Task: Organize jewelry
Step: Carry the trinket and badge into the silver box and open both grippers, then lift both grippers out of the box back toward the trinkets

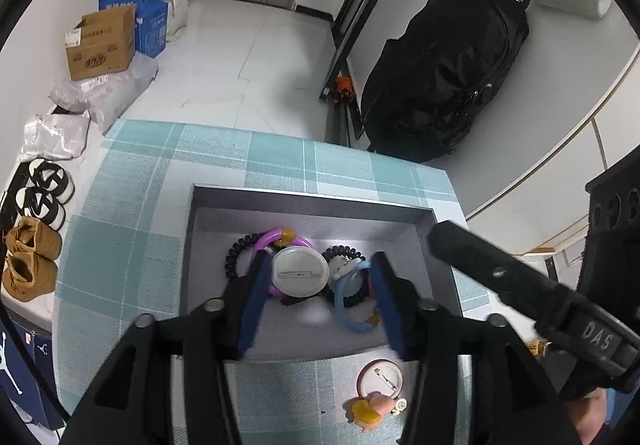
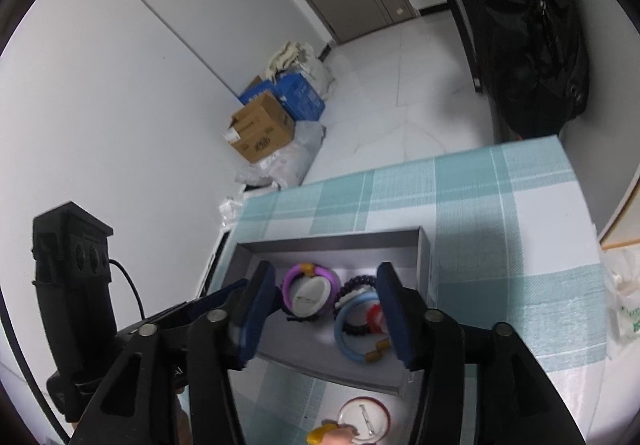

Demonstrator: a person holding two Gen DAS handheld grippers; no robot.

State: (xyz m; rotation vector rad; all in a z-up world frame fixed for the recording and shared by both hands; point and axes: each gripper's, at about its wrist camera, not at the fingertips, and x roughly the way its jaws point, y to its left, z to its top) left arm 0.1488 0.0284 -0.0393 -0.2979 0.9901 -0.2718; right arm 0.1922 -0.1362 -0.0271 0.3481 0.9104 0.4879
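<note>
A grey open box sits on the teal checked tablecloth. In it lie a white pin badge, a purple ring bracelet, a light blue ring bracelet and black coil hair ties. My left gripper is open and empty, hovering over the box. My right gripper is open and empty over the same box. A second pin badge with a yellow and pink charm lies on the cloth in front of the box; it also shows in the right wrist view.
The table ends at the far edge. Beyond it are cardboard boxes, shoes and a black bag on the floor. The other gripper's body crosses the right side.
</note>
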